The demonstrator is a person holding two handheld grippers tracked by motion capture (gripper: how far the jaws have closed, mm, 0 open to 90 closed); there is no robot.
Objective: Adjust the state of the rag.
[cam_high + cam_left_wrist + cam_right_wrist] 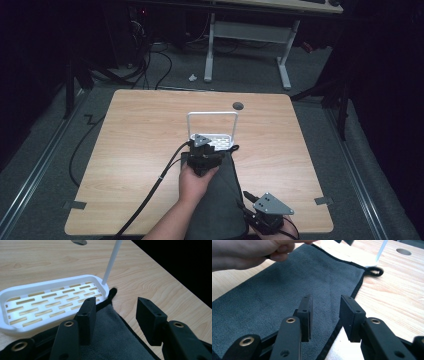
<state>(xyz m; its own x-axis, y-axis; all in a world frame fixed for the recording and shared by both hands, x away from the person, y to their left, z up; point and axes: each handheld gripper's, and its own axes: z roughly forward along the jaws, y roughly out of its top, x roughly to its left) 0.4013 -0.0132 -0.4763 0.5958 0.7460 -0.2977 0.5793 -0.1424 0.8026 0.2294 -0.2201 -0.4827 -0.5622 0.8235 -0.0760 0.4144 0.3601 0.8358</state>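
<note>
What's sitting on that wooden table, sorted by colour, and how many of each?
White: 1, the slotted tray with its tall handle
Dark grey: 1, the cloth with a black hanging loop
Black: 2, the left tongs and the right tongs
Total: 4

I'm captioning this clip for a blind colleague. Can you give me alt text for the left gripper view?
The left claw hangs open over the far edge of a dark grey towel lying flat on a light wooden table, with nothing between its black jaws. Just beyond sits a white slotted tray with a thin white upright handle, the towel's corner loop touching its end.
</note>
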